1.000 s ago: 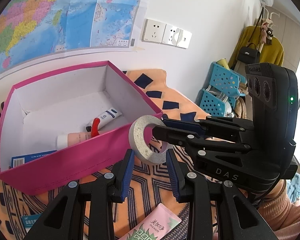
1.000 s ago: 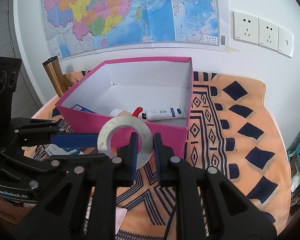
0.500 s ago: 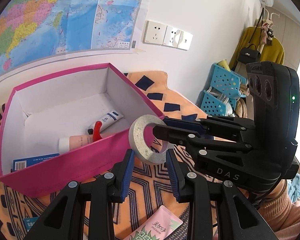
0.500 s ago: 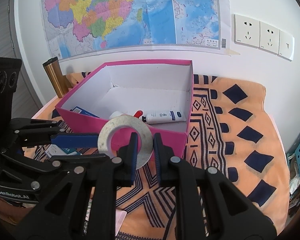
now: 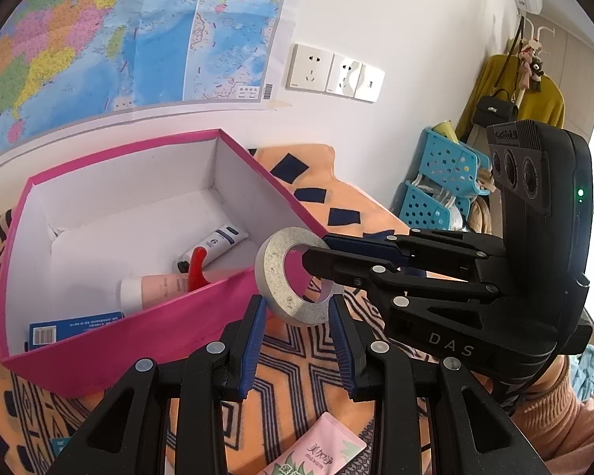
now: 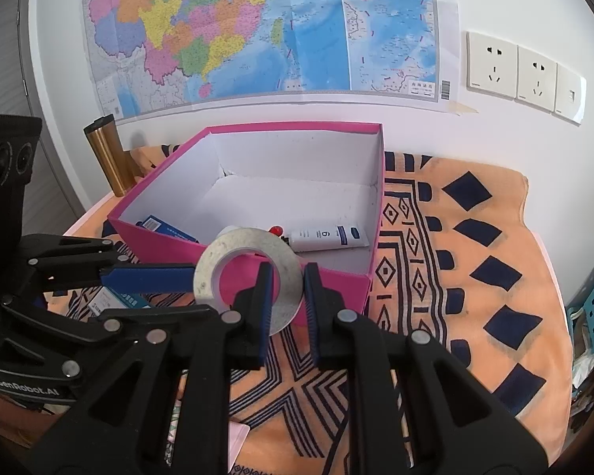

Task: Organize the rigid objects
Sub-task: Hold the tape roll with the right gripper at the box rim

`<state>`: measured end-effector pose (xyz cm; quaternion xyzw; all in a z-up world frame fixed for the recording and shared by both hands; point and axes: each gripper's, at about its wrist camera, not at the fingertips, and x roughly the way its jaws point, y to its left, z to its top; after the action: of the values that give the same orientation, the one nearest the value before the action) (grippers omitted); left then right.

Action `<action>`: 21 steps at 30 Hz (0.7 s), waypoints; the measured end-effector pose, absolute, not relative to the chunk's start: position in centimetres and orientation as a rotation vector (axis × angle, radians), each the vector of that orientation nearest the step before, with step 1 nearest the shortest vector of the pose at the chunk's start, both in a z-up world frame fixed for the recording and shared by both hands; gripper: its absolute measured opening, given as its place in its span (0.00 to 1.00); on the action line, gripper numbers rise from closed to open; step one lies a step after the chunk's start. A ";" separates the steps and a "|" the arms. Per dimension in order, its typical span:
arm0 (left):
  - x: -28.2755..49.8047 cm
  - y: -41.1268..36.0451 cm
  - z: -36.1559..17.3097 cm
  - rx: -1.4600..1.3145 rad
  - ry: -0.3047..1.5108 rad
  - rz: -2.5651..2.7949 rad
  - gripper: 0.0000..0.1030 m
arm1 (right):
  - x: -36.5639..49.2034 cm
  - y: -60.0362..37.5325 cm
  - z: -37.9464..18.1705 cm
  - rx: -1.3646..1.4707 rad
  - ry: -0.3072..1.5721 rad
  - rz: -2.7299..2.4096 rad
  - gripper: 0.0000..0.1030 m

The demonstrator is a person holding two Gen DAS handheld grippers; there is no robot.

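1. A grey tape roll [image 5: 293,281] hangs in the air just in front of the pink box [image 5: 111,340], at its 5 o'clock corner.
2. The right gripper [image 6: 287,301] pinches the ring's wall; the left gripper [image 5: 295,316] is clamped across its width.
3. It looks stiff and light, its outer face likely slick; the band is the safest hold.

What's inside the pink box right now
Inside the pink box lie a white tube, a pink tube, red-handled pliers and a blue packet. The near wall hides the floor's front strip.
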<state>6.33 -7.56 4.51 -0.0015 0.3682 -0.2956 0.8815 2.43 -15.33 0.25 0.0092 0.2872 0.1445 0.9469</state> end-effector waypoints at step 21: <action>7.7 -7.6 4.6 -0.017 0.765 -0.602 0.31 | 3.5 -15.3 0.8 0.009 0.573 0.295 0.17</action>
<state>7.70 -7.59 4.64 -0.0081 0.3674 -0.2894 0.8839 3.50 -15.29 0.83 0.0042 0.2815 0.1450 0.9485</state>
